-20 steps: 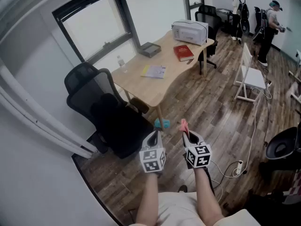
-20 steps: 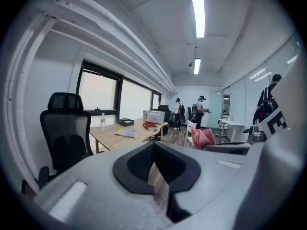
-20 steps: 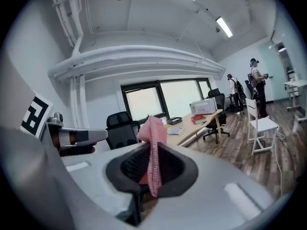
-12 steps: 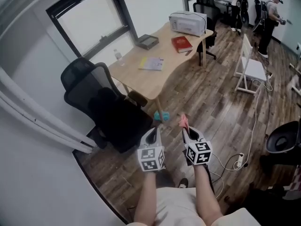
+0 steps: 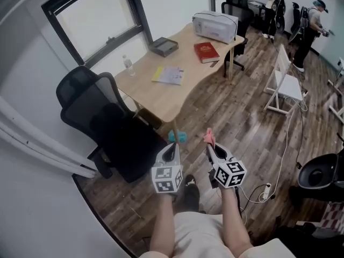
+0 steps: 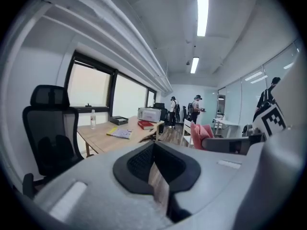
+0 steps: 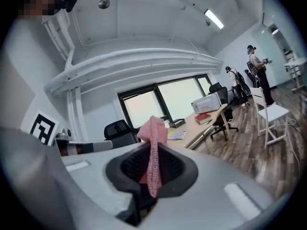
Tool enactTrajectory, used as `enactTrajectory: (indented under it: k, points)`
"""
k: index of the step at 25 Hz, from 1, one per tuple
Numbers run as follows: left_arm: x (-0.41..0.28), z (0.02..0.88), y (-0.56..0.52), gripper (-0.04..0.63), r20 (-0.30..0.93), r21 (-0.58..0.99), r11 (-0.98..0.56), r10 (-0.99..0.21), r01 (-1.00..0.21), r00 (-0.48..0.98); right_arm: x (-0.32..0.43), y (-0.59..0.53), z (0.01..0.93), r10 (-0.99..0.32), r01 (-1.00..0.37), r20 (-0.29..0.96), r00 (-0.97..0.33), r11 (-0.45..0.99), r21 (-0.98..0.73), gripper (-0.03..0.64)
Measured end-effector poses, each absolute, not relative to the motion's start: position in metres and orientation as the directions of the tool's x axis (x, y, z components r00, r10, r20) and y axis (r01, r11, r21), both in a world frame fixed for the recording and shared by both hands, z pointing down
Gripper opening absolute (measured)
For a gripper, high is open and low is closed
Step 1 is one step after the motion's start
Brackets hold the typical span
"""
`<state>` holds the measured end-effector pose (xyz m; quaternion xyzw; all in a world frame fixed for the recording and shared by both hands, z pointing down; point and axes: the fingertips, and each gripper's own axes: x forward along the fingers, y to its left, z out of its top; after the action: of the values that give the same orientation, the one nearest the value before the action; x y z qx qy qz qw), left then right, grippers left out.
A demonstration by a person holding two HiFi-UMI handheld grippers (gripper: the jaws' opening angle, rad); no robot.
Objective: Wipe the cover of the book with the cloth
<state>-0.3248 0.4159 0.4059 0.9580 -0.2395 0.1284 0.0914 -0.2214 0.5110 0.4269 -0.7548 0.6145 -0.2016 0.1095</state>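
You are holding the right gripper [image 7: 152, 163] with its fingers [image 7: 173, 170] clamped on the pink cloth [image 7: 153, 143]. The cloth is standing up between them, its long axis running out past the fingertips and its bunched end topping them. Beside it, you are carrying the left gripper [image 6: 154, 153] with its fingers [image 6: 138, 163] drawn together to a thin slit, with nothing between them.

Compared with a moment ago, both grippers are keeping the same side-by-side pose. The head view has swung, though: the black office chair [image 5: 102, 122] and the desk [image 5: 161, 104] are now sitting further left. A shoe [image 5: 188, 191] is also showing on the wooden floor [image 5: 236, 122] just behind and below the fingers.

The chair is standing ahead and to the left of the left fingers, pushed against the near end of the desk. Further ahead on the desk, a yellow-and-blue booklet [image 5: 168, 75] is lying flat, and a bottle [image 5: 128, 65] is standing to its left.

Well beyond the right fingers, the red book [image 5: 207, 51] is lying flat on the desk, cover up. Its long axis is pointing away from you toward the printer [image 5: 215, 24] at the far end. A dark tray [image 5: 163, 47] is resting to the left of the book.

Off to the right of the right fingers, a white chair [image 5: 285, 85] is standing on the floor, and two people [image 5: 312, 26] are standing beyond it.
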Motion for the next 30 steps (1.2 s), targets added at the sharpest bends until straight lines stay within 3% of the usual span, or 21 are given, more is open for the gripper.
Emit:
enactTrajectory:
  k: [4, 9, 18, 23, 30]
  points:
    - [-0.274, 0.418, 0.352, 0.006, 0.286, 0.212, -0.848, -0.422, -0.486, 0.861, -0.164, 0.468, 0.419, -0.973, -0.830, 0.142, 0.180, -0.227, -0.510, 0.032]
    - [-0.214, 0.418, 0.281, 0.006, 0.230, 0.222, -0.839, -0.450, -0.497, 0.863, -0.088, 0.419, 0.421, -0.942, -0.860, 0.191, 0.274, -0.329, -0.390, 0.031]
    - [-0.145, 0.445, 0.202, 0.006, 0.256, 0.293, -0.850, -0.372, -0.438, 0.892, -0.024, 0.353, 0.433, -0.933, -0.861, 0.194, 0.302, -0.354, -0.364, 0.032]
    - [-0.106, 0.471, 0.191, 0.006, 0.286, 0.304, -0.888, -0.260, -0.344, 0.922, 0.027, 0.336, 0.452, -0.924, -0.833, 0.226, 0.309, -0.378, -0.404, 0.032]
    - [-0.047, 0.482, 0.117, 0.006, 0.302, 0.281, -0.838, -0.387, -0.469, 0.871, 0.107, 0.266, 0.476, -0.948, -0.838, 0.235, 0.217, -0.304, -0.453, 0.032]
